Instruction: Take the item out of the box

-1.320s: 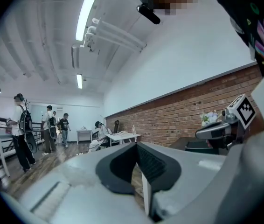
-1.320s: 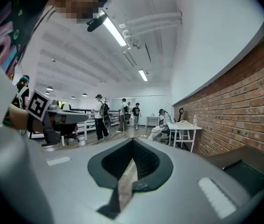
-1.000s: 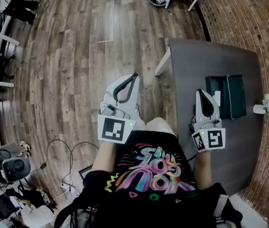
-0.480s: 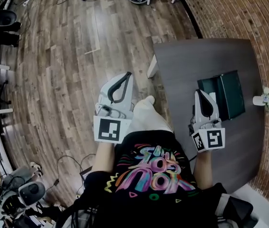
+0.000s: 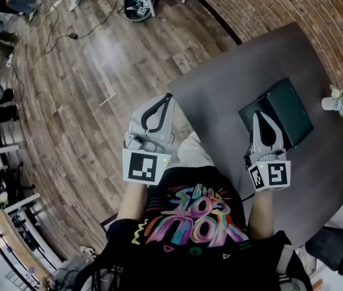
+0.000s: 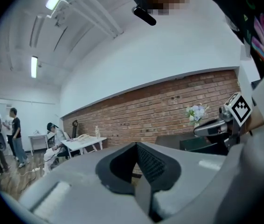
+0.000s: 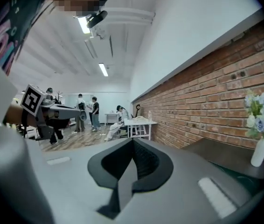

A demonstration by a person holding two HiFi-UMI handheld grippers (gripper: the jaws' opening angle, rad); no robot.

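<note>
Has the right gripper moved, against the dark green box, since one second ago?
Yes. The right gripper was beside the dark green box; now its tip overlaps the box's near edge.

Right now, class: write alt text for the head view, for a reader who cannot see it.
From above, a person holds two shut, empty grippers: the right gripper points at a dark green box on a grey table, the left gripper at the table's edge. A vase of flowers stands beyond the box.
</note>
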